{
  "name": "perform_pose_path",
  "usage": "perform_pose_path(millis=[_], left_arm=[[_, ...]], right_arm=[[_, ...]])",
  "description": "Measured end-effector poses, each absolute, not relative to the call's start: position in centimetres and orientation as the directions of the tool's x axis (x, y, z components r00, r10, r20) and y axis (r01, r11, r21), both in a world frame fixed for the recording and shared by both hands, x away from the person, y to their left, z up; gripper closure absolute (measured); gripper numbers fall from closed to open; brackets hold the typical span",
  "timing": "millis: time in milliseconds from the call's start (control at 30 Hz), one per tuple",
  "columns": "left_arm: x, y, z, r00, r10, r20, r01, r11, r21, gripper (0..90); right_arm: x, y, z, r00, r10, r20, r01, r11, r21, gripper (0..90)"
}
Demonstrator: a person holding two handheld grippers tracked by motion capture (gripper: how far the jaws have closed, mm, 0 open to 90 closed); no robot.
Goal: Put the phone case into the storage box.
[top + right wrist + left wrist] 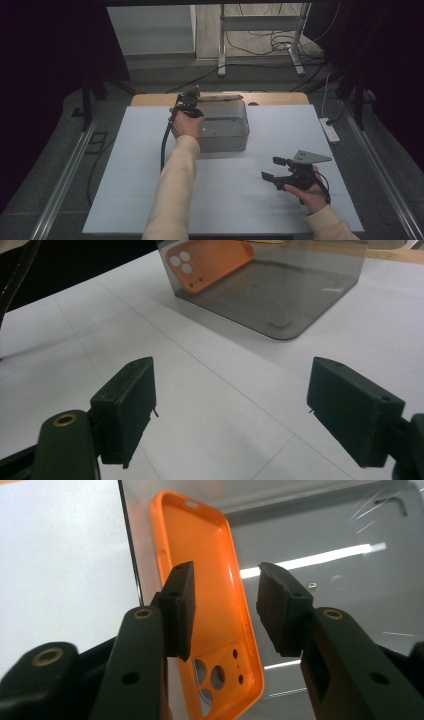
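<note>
Left gripper over the clear bin: fingers parted, touching nothing; orange phone case lies in the bin beneath them. Right gripper fingers spread above desk.

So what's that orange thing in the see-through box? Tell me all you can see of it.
It is an orange phone case, empty, of smooth, plastic-looking material with a raised rim. One end has round camera cut-outs and small holes. It stands tilted inside the grey clear box, leaning on a side wall with its hollow side facing inward. The left gripper hangs over it with its jaws apart on either side of the case's edge, not pressing on it.
</note>
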State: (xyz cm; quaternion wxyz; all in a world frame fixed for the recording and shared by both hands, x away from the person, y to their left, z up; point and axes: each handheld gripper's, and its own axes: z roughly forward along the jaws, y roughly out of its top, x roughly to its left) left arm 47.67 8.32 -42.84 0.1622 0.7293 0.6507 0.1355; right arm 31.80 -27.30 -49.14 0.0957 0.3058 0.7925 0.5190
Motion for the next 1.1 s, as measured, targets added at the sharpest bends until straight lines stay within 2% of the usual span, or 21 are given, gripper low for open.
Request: perform_pose_path(millis=[300, 467, 733, 867, 1100], left_arm=[[47.3, 8.6, -42.5, 0.166, 0.986, -0.032, 0.89, -0.136, 0.435, 55.5], [47.0, 8.6, -42.1, 0.222, 0.972, -0.076, 0.87, -0.162, 0.466, 50.0], [45.7, 8.9, -41.0, 0.312, 0.945, -0.096, 0.823, -0.219, 0.524, 39.3], [44.9, 9.4, -40.7, 0.346, 0.928, -0.135, 0.805, -0.22, 0.552, 37.5], [43.5, 10.6, -40.5, 0.398, 0.905, -0.153, 0.767, -0.236, 0.597, 35.8]], right_arm=[[31.8, -27.3, -49.1, -0.794, 0.585, 0.166, 0.387, 0.274, 0.881, 19.8], [31.8, -27.3, -49.1, -0.793, 0.586, 0.165, 0.386, 0.275, 0.88, 19.8], [31.8, -27.4, -49.1, -0.792, 0.588, 0.164, 0.386, 0.274, 0.881, 19.8], [31.8, -27.4, -49.2, -0.792, 0.588, 0.163, 0.386, 0.276, 0.88, 19.8], [31.8, -27.4, -49.2, -0.791, 0.59, 0.164, 0.389, 0.278, 0.878, 19.7]])
